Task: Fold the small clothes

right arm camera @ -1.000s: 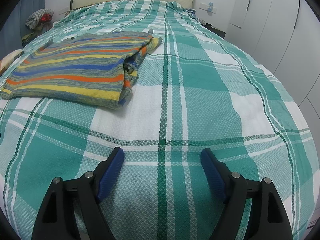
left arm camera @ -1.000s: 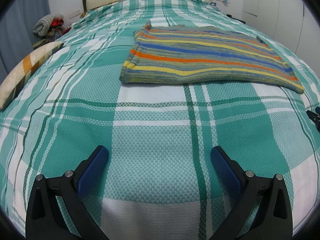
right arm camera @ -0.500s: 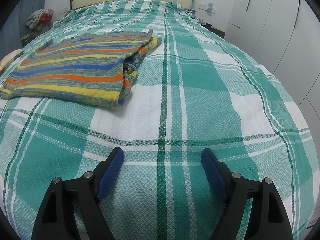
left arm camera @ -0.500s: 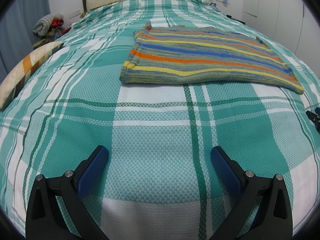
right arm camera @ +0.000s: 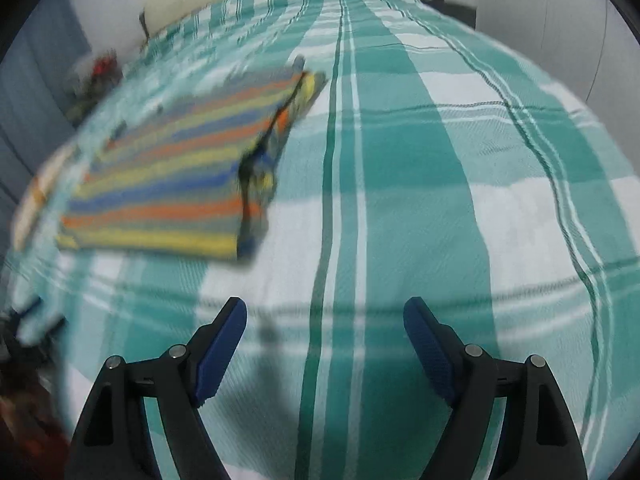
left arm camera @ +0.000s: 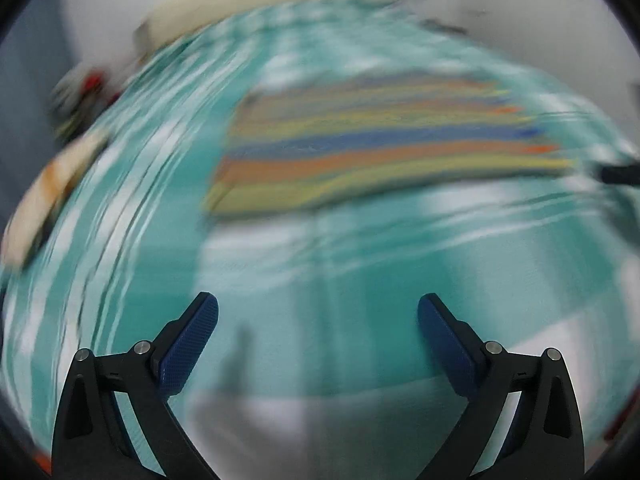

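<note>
While both views smear with motion, hard to miss the striped knit garment (left arm camera: 376,152), lying flat and already folded on the teal plaid bedspread (left arm camera: 328,280), short of the cream headboard (left arm camera: 256,4). Left gripper (left arm camera: 318,312) spread wide and empty, hanging over bare plaid on the near side of the garment, well apart from it. Right gripper (right arm camera: 325,316) the same story: blue pads parted, nothing between them, nothing but bedspread (right arm camera: 420,200) beneath, garment (right arm camera: 172,184) off toward the far left of its view.

Looks like a reach back toward the garment, or a search for the next piece. To do it well: come in low over the near hem, one gripper at each corner, pinch every layer at once so the stacked fold does not slide apart, then lift both corners evenly and lay them over square.

Hard to read: the layered edge (right arm camera: 256,184) on the garment's right side, just a dark blurred jumble. A pale cushion (left arm camera: 44,204) and a heap of clothes (left arm camera: 80,92) left of the garment, too smeared to identify. Dark shape (left arm camera: 618,173) beside the garment's right corner, cut off. Reddish blur (right arm camera: 28,412) at the lower left of the right view, unidentifiable.
</note>
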Demonstrator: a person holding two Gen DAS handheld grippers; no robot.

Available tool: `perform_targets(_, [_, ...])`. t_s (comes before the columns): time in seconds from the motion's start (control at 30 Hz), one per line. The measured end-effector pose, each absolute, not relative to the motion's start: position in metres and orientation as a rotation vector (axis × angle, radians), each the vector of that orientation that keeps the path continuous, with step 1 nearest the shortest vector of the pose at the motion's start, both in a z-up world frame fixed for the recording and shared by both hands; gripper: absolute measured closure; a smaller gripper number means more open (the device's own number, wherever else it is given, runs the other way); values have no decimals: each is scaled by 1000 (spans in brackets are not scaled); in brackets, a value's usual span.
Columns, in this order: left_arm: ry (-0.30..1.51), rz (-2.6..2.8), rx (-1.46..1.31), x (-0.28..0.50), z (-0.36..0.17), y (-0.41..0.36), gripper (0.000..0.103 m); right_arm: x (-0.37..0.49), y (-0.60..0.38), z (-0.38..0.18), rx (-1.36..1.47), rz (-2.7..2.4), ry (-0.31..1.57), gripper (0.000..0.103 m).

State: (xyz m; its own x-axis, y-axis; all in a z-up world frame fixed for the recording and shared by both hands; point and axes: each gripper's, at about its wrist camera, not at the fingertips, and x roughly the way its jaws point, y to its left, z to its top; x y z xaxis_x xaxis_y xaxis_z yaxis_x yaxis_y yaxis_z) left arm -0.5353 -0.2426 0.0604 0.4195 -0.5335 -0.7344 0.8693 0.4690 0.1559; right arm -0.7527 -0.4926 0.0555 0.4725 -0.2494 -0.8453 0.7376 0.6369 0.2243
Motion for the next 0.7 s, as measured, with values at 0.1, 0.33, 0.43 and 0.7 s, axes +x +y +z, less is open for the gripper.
perform_targets(0.1, [588,-1150,644,-583,81,-294,3,-749,-539,59,792,-558,825,23])
perform_targets(0.33, [693,-1364,767,-631,42,-449,20,-695,-641,54,990,-392,732,23])
perform_targets(0.43, [686,-1348,807,-634,20,-481,22,-665,-668,48,998,-348,744,23])
perform_targets(0.7, [711,-1362,672,-615,34,-485,93,-613,-699,24,1034,-349,748,94])
